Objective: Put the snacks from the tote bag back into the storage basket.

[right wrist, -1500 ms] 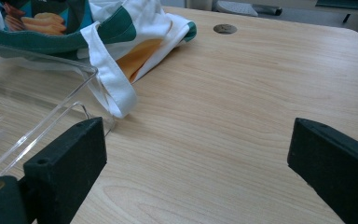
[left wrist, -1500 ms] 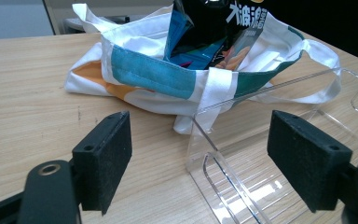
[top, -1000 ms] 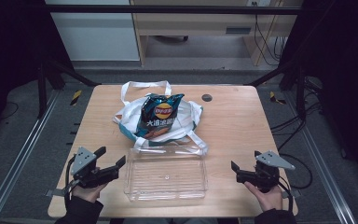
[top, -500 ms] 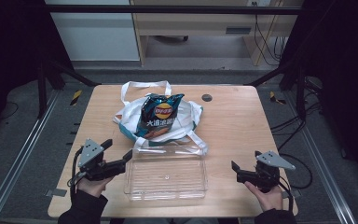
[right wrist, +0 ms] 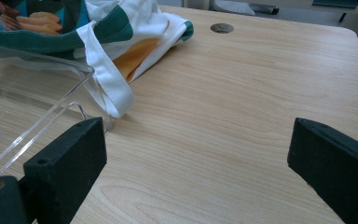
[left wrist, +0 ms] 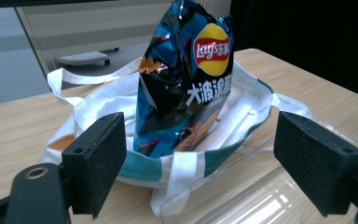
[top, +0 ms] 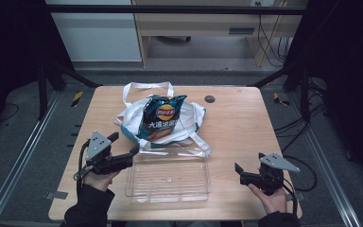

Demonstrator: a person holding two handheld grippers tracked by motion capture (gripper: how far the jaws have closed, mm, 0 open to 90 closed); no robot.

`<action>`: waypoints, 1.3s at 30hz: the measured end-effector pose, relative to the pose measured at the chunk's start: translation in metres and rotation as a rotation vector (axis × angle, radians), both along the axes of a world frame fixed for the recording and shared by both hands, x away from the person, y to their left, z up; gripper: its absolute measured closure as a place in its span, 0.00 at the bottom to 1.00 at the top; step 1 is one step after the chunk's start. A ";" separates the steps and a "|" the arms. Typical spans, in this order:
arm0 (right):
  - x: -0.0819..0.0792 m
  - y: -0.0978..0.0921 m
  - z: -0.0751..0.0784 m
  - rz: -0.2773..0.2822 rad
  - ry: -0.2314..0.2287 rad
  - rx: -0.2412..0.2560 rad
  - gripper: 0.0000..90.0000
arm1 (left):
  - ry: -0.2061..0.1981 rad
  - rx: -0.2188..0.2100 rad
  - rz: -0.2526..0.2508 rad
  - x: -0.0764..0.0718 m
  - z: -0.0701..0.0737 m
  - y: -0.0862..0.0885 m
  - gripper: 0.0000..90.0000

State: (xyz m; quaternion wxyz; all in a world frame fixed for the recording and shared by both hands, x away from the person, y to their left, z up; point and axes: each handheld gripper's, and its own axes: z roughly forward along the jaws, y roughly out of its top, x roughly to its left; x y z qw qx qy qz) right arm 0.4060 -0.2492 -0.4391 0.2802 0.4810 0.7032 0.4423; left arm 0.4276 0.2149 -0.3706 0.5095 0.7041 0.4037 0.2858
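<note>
The left tool (top: 123,152), jaws spread wide and empty, points at the chip bag (top: 162,118) standing in the white tote bag (top: 194,118) just behind the clear tray (top: 170,177); I judge the bag is next, so close gently on its upper part, clear of the tote's straps, to avoid crushing it. At the right, the right tool (top: 239,173) hovers open, holding nothing. The wooden surface (top: 236,127) sits in a dark framed bay.

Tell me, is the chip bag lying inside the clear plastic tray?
No, the chip bag stands in the white tote bag behind the clear tray, which holds nothing.
</note>
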 end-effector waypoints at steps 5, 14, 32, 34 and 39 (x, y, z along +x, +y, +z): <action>0.000 0.000 0.000 -0.002 -0.001 0.002 0.05 | -0.011 -0.007 0.010 0.008 0.008 -0.003 0.19; 0.000 0.000 0.000 -0.002 0.001 0.002 0.05 | -0.019 0.023 0.018 0.020 0.012 -0.013 0.19; 0.000 0.000 0.000 0.005 -0.001 0.004 0.06 | -0.007 0.050 0.026 0.049 0.015 -0.032 0.26; 0.000 0.000 0.000 0.005 -0.002 0.005 0.06 | -0.002 0.051 0.024 0.051 0.015 -0.034 0.28; 0.000 0.000 0.000 0.007 -0.001 0.005 0.06 | 0.004 0.056 0.027 0.055 0.017 -0.037 0.30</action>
